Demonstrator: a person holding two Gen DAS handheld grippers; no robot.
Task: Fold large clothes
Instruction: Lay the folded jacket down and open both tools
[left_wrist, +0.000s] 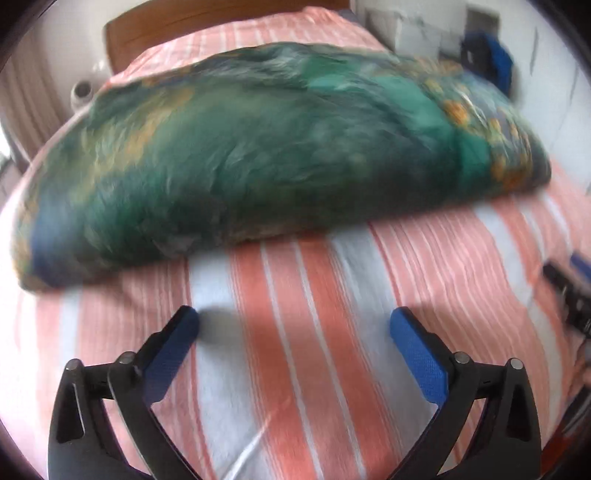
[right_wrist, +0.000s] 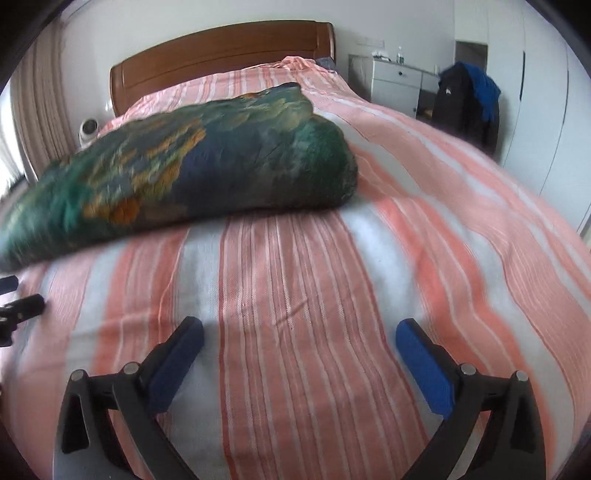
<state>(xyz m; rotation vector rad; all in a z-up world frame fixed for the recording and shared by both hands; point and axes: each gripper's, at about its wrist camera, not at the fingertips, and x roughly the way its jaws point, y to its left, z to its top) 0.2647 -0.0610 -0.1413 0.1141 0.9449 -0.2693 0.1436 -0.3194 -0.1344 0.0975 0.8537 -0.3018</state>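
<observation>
A large green and blue garment with orange patterns (left_wrist: 258, 158) lies folded in a thick bundle across the bed; it also shows in the right wrist view (right_wrist: 184, 173), at the left. My left gripper (left_wrist: 294, 317) is open and empty, held over the striped bedspread (left_wrist: 314, 295) just short of the bundle's near edge. My right gripper (right_wrist: 300, 328) is open and empty over the bedspread (right_wrist: 295, 277), to the right of and nearer than the bundle. The right gripper's tip (left_wrist: 569, 288) shows at the right edge of the left wrist view; the left gripper's tip (right_wrist: 18, 306) shows at the left edge of the right wrist view.
A wooden headboard (right_wrist: 221, 55) stands at the far end of the bed. A white cabinet (right_wrist: 395, 85) and a chair draped with dark and blue clothes (right_wrist: 469, 103) stand at the far right. A small white device (right_wrist: 88, 129) and curtains (right_wrist: 33, 110) are at the left.
</observation>
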